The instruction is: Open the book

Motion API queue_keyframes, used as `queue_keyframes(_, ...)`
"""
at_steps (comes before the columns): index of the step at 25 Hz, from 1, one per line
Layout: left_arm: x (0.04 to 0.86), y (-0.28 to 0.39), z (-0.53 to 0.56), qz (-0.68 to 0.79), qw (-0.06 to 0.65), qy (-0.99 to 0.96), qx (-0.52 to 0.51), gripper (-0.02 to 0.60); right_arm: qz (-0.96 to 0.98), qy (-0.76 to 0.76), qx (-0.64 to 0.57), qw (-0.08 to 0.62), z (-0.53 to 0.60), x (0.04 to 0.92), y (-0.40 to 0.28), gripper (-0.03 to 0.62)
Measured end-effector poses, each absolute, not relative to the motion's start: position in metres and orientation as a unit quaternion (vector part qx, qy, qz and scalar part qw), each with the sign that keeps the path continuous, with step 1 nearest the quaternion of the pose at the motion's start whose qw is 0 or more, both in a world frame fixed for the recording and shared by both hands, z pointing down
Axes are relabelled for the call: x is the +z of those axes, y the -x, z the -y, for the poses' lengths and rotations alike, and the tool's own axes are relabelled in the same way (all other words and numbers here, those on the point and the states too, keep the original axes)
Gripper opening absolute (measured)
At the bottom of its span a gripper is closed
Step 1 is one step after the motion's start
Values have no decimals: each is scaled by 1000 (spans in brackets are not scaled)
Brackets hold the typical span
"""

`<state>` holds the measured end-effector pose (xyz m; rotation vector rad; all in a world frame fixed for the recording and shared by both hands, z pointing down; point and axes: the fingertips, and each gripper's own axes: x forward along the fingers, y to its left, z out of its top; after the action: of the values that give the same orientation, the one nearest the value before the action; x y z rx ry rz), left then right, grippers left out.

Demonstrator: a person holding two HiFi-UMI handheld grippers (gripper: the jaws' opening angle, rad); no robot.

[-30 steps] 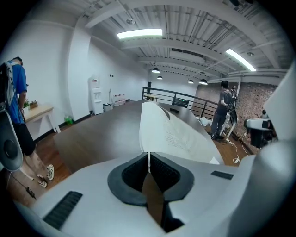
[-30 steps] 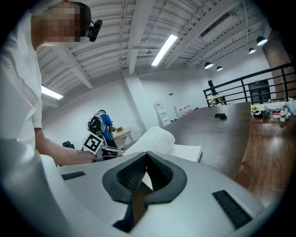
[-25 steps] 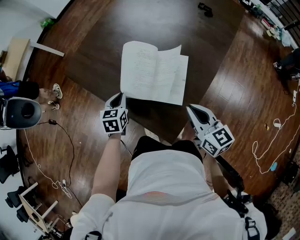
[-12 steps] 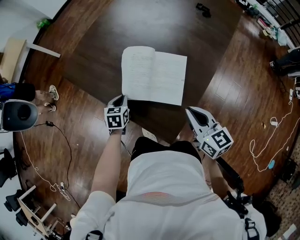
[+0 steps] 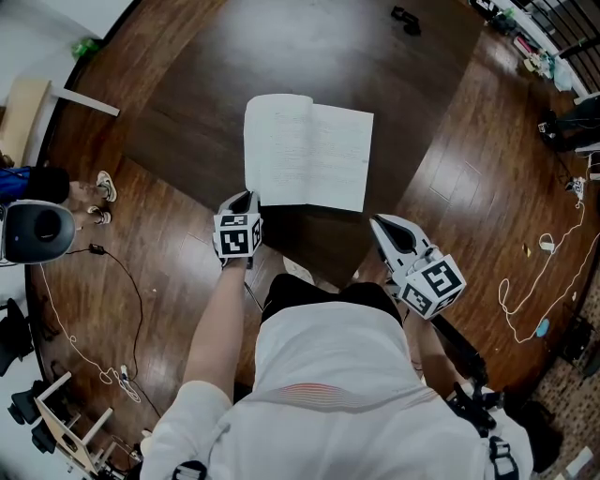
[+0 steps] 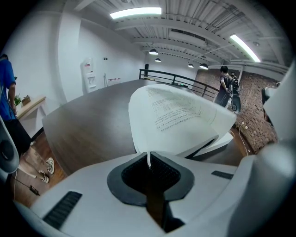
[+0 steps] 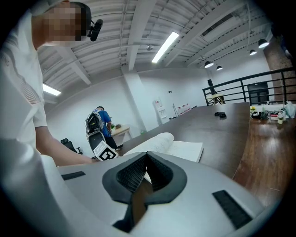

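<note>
The left gripper (image 6: 148,161) pinches a page (image 6: 175,115) of the open book (image 5: 307,152). The right gripper (image 7: 146,163) has its jaws closed, empty.

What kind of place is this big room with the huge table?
Probably a loft-style office or workshop, not a home. Long strip lights hang under a bare ceiling, a metal railing runs by a brick wall, and loose cables lie on the wooden floor.
</note>
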<state>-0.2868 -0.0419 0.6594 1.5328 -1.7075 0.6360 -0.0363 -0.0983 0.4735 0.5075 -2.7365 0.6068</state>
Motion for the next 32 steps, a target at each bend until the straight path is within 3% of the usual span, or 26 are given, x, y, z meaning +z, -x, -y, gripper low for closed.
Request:
queue_keyframes(18, 663, 286, 45, 634, 376, -595, 320, 31, 951, -171, 213, 144, 96, 473, 45, 3)
queue_keyframes(32, 663, 293, 36, 648, 404, -585, 273, 35, 950, -173, 215, 144, 97, 477, 41, 3)
